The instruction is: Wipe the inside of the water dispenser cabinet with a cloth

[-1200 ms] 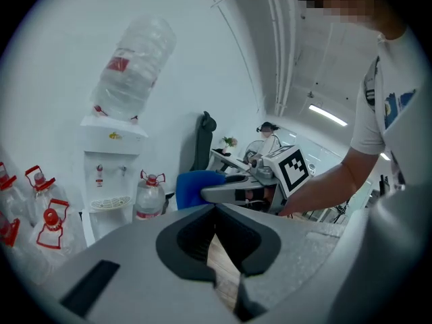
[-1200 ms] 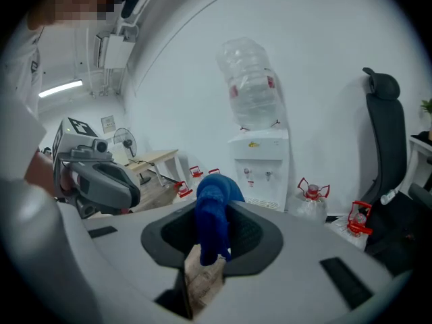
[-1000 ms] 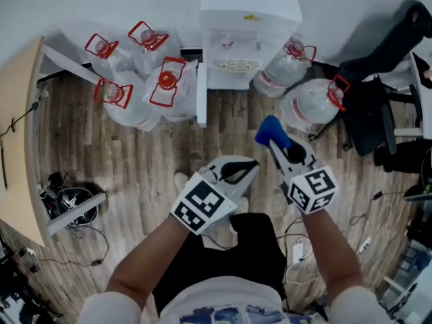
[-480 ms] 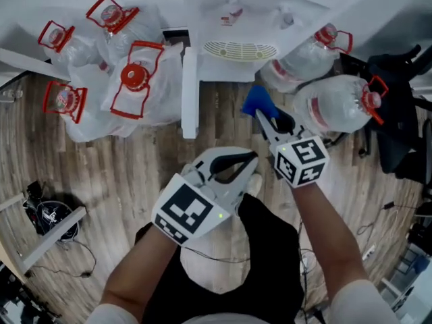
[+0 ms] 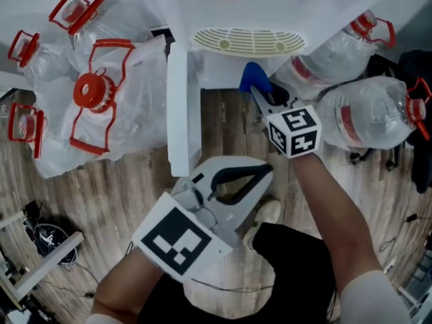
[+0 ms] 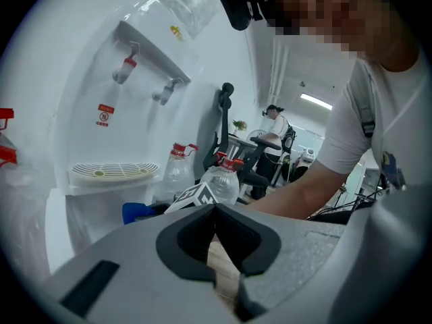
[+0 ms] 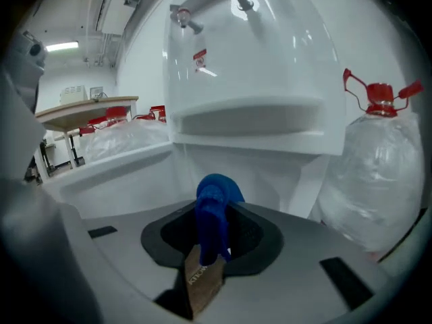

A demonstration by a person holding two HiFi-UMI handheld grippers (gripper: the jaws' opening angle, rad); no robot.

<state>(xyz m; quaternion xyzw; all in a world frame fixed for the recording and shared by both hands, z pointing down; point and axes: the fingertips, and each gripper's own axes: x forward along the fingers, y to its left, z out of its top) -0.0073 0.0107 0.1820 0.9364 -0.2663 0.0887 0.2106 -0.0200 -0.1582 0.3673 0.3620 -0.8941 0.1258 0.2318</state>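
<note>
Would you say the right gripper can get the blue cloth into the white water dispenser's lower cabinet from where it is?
Probably yes: the white cabinet door stands open, and the right gripper, shut on the blue cloth, faces the opening with nothing between.

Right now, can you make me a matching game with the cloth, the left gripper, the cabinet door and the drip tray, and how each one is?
Things:
1. blue cloth
2. left gripper
3. cabinet door
4. drip tray

States:
A. white and swung open
B. pinched between the jaws of the right gripper
C. shut, with nothing between its jaws
D. pale, with rows of slots

Pairs: 1-B, 2-C, 3-A, 4-D.
</note>
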